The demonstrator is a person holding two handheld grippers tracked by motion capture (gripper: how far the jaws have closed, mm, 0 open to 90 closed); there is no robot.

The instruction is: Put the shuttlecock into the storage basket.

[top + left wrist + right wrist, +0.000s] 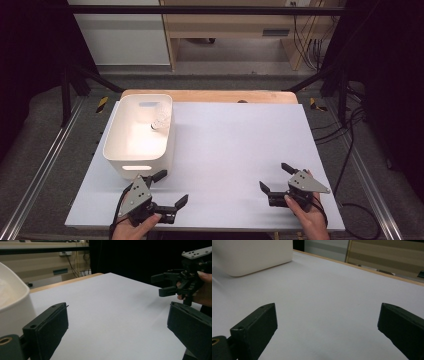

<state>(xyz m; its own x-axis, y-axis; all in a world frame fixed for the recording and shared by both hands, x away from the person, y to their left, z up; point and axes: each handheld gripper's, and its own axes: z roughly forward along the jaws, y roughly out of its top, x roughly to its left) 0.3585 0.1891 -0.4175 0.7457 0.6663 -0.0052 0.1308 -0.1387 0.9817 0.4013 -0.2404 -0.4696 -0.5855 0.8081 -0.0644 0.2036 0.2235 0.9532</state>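
Two tongs, left (170, 189) and right (278, 179), both wide and empty (white bin (116, 150) beside the left).

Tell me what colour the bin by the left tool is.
White; the bin shows best in the high view, near the left tool.

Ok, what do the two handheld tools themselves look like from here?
Both match: the left tool and right tool have black bodies with two blocky black jaws, each jaw showing small screw holes in the gripper views. A grey three-cornered plate with dark dots tops each. A black cable trails from each toward the table's near edge. The hands are bare, with no sleeves in view.
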